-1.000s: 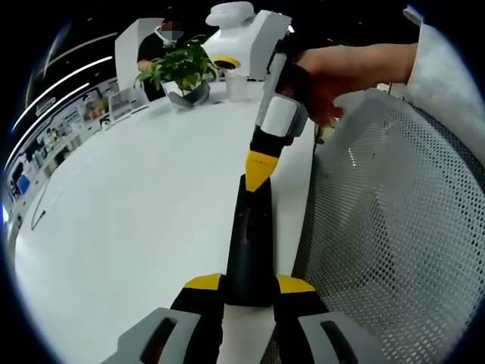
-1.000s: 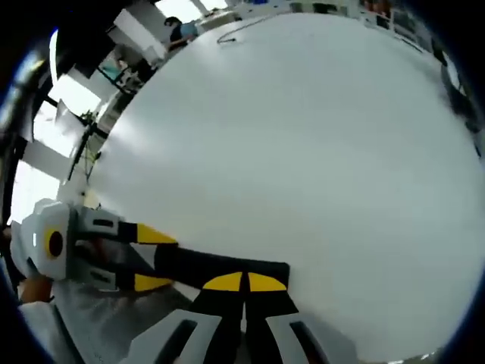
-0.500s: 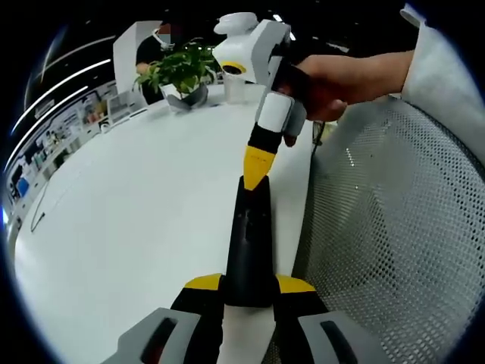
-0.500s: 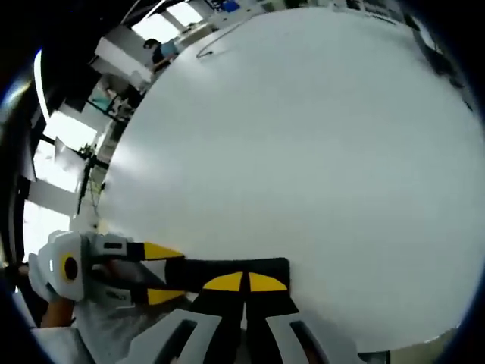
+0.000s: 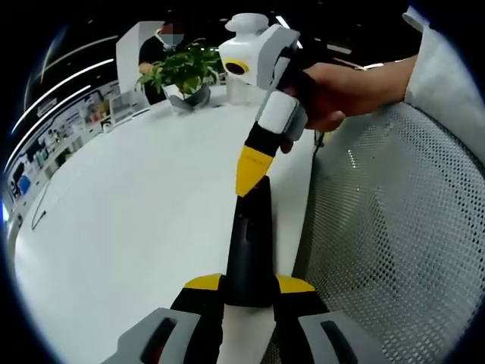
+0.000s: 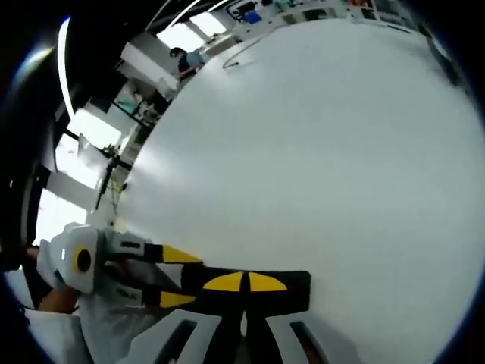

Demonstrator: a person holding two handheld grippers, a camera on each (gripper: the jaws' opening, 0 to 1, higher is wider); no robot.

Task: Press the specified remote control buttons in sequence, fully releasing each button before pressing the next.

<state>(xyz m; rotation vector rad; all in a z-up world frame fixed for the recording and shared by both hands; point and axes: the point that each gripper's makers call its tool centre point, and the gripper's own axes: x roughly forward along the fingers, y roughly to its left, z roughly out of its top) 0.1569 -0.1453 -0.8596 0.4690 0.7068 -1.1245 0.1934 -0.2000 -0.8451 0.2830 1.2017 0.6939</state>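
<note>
1. Left claw: jaws closed on the near end of the remote control, clamping it from both sides. The remote is a long black bar running away from this claw, lying over the white tabletop close to the tabletop's edge, with a mesh chair back just beside it.

2. Right claw: jaws brought together into a single yellow tip with nothing gripped. In the left gripper view this tip stands at the far end of the remote. In the right gripper view the tip overlaps the remote. I cannot tell whether it is pressing or just off the surface. The buttons themselves are too small to make out.

3. Step in hand, as I judge it: one press-and-release within the sequence, with my left claw steadying the remote.

4. Next move calls for: a clear lift off the remote, confirming full release, then aligning the tip over the next button. Hold the remote level and flat over the tabletop.
</note>
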